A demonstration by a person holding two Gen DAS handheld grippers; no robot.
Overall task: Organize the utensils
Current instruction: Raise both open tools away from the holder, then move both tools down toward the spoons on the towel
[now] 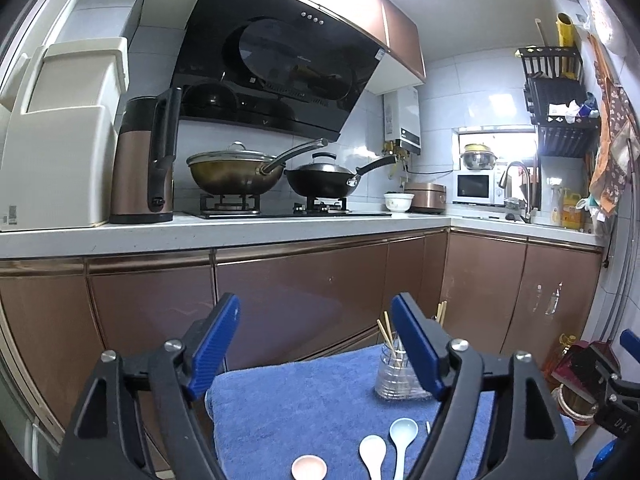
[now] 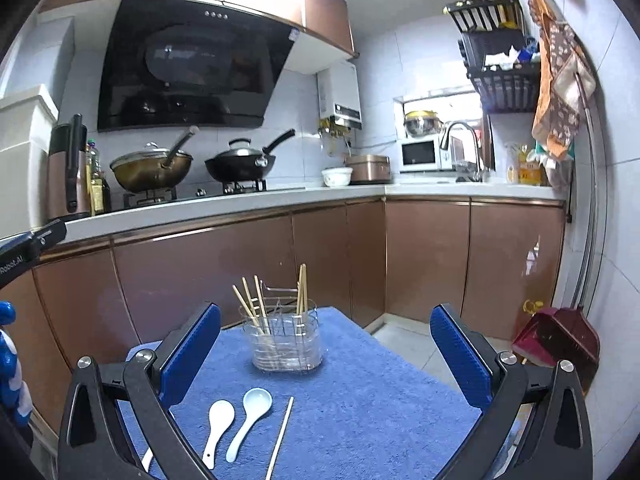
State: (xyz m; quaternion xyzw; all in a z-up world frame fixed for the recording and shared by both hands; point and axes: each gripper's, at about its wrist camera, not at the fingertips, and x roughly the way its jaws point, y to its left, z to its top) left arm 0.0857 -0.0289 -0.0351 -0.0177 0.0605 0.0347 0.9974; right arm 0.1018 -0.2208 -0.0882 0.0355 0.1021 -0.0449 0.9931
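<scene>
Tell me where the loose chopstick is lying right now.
In the right wrist view the loose chopstick lies flat on the blue towel, just right of the pale blue spoon and nearer the camera than the clear utensil holder.

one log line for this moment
left gripper: open, empty | right gripper: open, empty | clear plastic utensil holder: chopsticks upright | blue towel: spoons, one chopstick loose
</scene>
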